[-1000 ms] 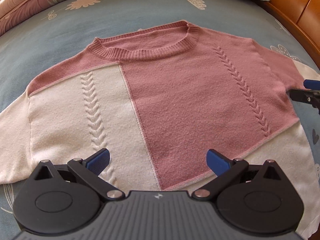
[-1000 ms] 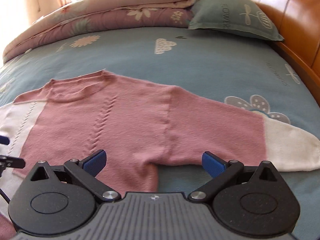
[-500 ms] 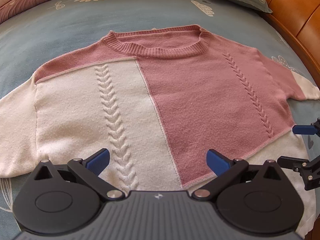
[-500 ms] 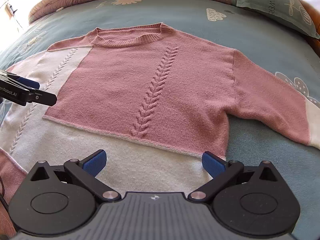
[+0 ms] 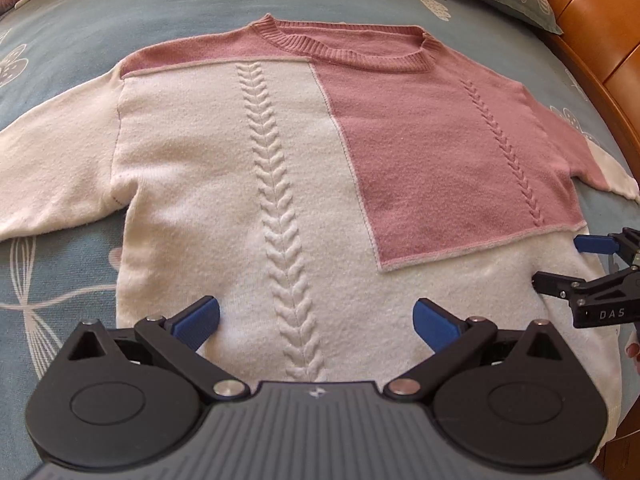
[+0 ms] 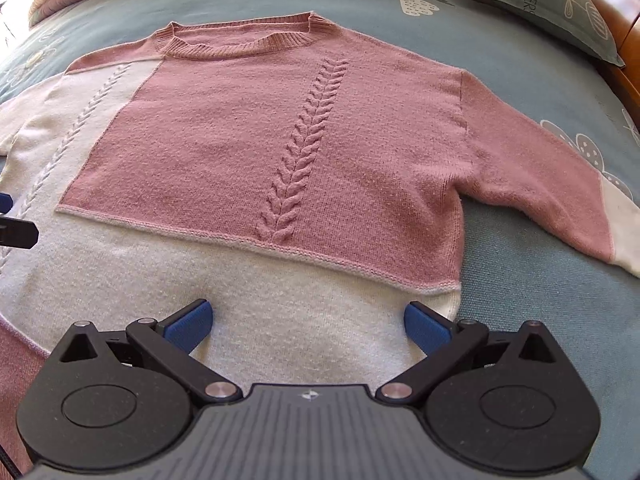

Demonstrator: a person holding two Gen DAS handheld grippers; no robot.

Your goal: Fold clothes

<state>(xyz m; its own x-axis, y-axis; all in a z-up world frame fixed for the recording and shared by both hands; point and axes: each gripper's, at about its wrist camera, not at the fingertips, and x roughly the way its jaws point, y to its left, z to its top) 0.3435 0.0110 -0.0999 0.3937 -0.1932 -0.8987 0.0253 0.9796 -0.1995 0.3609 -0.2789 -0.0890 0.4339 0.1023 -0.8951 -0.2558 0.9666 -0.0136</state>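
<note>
The sweater (image 5: 280, 184) lies flat in the middle of the bed (image 5: 120, 12), sleeves spread, ready for folding; left gripper (image 5: 316, 316) and right gripper (image 6: 308, 322) hover over its near hem, jaws wide, gripping nothing; only the right view shows the pink sleeve (image 6: 540, 184) fully, the left view the white sleeve (image 5: 56, 168).

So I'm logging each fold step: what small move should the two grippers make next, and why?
Probably lower both and close on the hem. The sweater lies flat on the bed, and the left gripper and right gripper are open over its white bottom band, holding nothing.
</note>
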